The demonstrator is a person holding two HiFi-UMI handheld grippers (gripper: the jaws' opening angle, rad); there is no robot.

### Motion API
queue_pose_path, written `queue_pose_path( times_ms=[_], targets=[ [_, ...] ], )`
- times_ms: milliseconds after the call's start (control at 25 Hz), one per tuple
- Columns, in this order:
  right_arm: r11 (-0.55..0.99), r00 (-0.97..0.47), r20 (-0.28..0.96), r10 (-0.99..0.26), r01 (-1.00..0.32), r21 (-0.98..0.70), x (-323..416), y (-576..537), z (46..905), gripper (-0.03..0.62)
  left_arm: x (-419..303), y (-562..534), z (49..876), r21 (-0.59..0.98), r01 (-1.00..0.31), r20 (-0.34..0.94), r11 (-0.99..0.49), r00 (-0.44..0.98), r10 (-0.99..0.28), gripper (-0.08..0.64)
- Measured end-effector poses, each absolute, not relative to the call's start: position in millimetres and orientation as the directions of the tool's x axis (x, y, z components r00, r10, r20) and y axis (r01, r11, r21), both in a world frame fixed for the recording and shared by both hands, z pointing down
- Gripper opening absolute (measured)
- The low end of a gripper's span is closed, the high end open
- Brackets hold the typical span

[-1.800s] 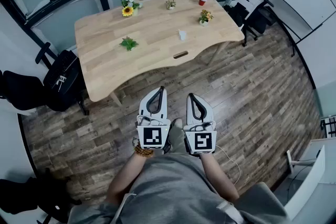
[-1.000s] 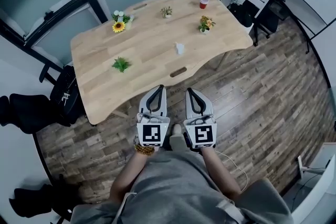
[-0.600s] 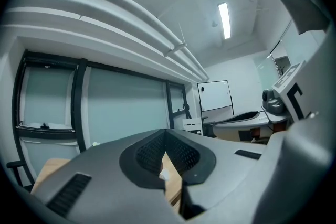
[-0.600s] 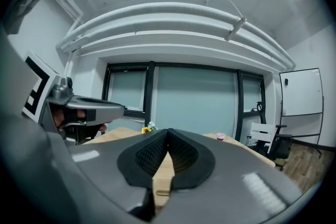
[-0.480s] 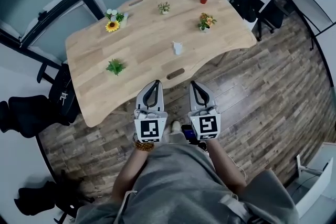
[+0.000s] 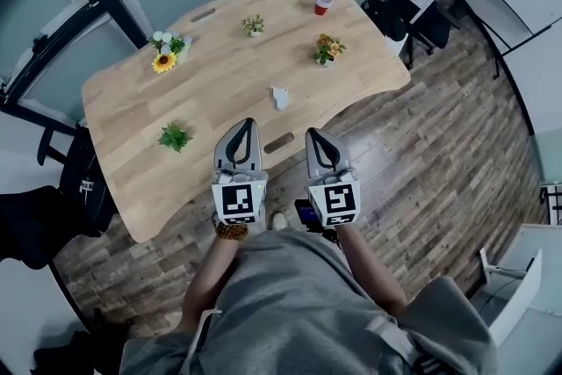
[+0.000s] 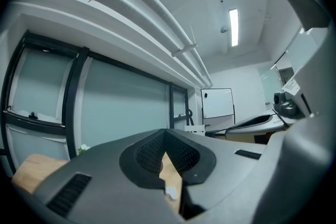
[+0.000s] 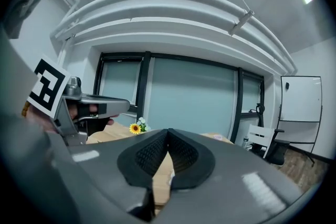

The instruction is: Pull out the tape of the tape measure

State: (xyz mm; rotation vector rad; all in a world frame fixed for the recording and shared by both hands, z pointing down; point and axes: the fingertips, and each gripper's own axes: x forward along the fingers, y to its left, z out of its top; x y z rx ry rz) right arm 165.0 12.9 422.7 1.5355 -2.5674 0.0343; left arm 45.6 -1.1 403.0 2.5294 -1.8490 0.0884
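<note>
While both tools are only now nearing the bench (image 6: 123, 114), neither has anything in it. The left hand-held gripper (image 6: 245, 126) has its jaws pressed together at the tips, and so does the right hand-held gripper (image 6: 314, 136); each gripper view shows only bench top through the slit below the pads. The small white thing (image 6: 280, 97) that I take to be the tape measure stands on the bench ahead of the two tips and between them, apart from both.

The main risk, as I judge it, is arriving with the jaws closed. A closed tip would push the little case along the smooth wood instead of taking it, and it looks light enough to slide or tip over. The pull itself needs one tool to hold the case while the other takes the end of the tape. That end is too small to see from here, so a missed pinch is likely. A loose grip on the case would let it drag along. The flower pot (image 6: 327, 49) ahead of the right tool, a little to its right, could be brushed by a wide reach.

Against the earlier pictures, the tips now lie over the near edge of the bench, where before they hung over the floor (image 6: 439, 145), well short of it. The jaws were closed then too, and the things on the bench keep their places.
</note>
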Motion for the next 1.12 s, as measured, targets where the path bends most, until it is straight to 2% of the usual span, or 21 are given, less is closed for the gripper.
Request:
queue_pose_path(
  times_ms=[440, 720, 1120],
  targets=[
    [0.399, -0.384, 0.131, -0.914, -0.909, 0.120, 146.0, -63.8, 410.9, 0.009, 19.5, -86.3, 397.3, 0.018, -0.927, 0.003, -0.374, 0.374, -0.927, 0.008],
    [0.314, -0.297, 0.147, -0.943, -0.944, 0.104, 164.1, -90.0, 426.7, 0.009, 17.3, -112.4, 401.6, -0.011, -0.901, 0.008, -0.433, 0.433, -0.902, 0.008],
    [0.292, -0.277, 0.188, -0.942, -0.955, 0.059, 178.9, -134.5, 461.3, 0.010, 27.2, -132.1, 411.4, -0.087, -0.873, 0.036, -0.479, 0.478, -0.877, 0.008]
  ],
)
